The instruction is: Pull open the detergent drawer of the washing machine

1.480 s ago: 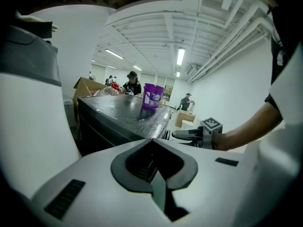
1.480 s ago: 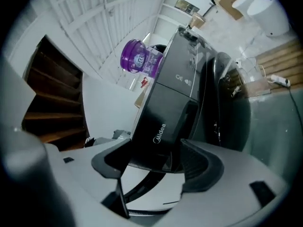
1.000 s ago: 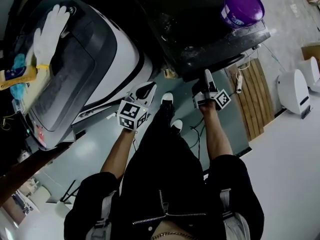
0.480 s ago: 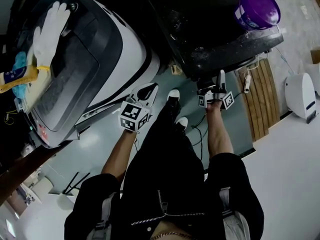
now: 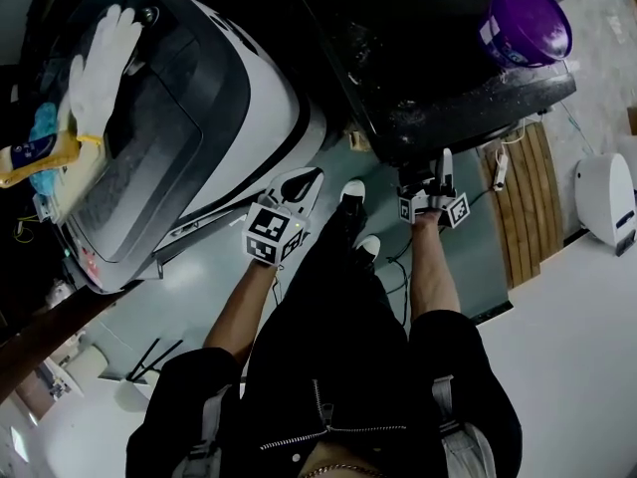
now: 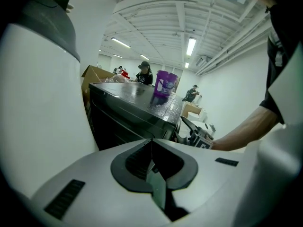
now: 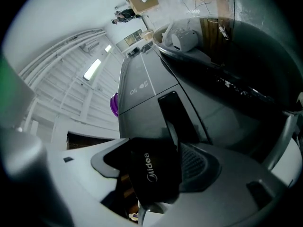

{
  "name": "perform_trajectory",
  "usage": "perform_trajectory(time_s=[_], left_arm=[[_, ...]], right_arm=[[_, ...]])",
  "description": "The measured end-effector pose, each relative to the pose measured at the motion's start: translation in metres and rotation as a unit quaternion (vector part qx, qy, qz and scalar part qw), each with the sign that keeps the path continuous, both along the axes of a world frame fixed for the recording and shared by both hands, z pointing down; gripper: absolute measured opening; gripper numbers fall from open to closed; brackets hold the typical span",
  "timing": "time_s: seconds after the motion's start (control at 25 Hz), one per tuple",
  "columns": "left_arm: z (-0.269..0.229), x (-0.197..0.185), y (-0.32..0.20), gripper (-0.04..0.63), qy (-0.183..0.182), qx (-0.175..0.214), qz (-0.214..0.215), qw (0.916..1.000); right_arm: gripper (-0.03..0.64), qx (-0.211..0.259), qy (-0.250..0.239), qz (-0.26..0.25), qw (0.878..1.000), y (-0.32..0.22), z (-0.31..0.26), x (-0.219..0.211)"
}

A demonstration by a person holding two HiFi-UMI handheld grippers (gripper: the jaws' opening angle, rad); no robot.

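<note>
Grasp underway: right gripper's [image 5: 438, 172] jaws, just closing, pinch the Midea-marked detergent drawer [image 7: 154, 174] on the dark washing machine's [image 7: 142, 103] front, while the left gripper's [image 5: 299, 182] jaws sit pressed together, idle; next, I'd say, a straight outward pull.

A bucket [image 5: 528, 23] stands on the washing machine [image 5: 418, 58]. A second washer [image 5: 259, 98] sits left of it, a wooden pallet [image 5: 523, 202] before its right corner.
</note>
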State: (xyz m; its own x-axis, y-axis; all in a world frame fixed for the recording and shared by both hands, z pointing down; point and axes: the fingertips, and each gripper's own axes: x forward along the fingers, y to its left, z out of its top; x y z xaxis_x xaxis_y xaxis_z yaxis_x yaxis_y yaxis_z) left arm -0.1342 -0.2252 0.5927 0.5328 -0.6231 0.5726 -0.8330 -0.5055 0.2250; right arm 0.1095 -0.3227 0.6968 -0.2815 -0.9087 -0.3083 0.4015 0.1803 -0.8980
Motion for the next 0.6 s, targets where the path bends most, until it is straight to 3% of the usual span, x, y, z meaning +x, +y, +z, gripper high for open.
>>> perform_trajectory(time_s=[0.6], left_arm=[[0.0070,-0.0007,-0.0040,0.021,-0.011,-0.009,0.007,0.9999]], right_arm=[[0.299,0.021,0.013,-0.038,0.999,-0.0010,-0.0056,-0.0044]])
